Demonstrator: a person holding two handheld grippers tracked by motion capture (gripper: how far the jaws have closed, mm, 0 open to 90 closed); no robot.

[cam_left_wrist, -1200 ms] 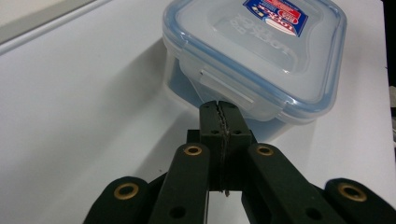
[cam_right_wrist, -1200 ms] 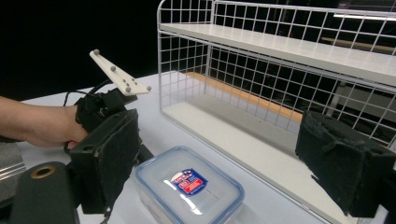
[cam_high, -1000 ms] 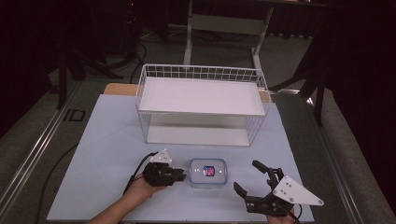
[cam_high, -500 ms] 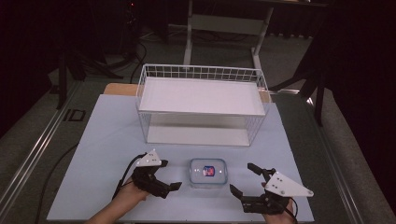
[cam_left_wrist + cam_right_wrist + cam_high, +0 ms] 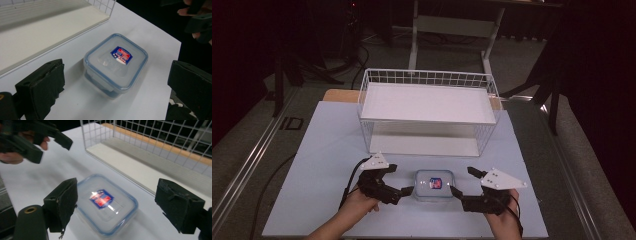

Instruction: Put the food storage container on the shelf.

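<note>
A clear plastic container point(image 5: 433, 185) with a blue-rimmed lid and a red and blue label sits near the front of the white table point(image 5: 327, 145). My left gripper point(image 5: 398, 180) hovers just left of it. Its jaws have just been opening and now stand wide, with the container point(image 5: 116, 66) ahead between them, untouched. My right gripper point(image 5: 462, 181) is just right of the container. Its jaws have closed slightly but stay open on either side of the lid point(image 5: 105, 205), with the pads clear of it.
A white wire basket point(image 5: 427, 77) with a flat white shelf stands behind the container in the middle of the table. Dark floor, cables and stand legs surround the table. The table's front edge runs close below both hands.
My left gripper has opened from shut and lifted a little beside the container. My right gripper has moved left toward the container.
</note>
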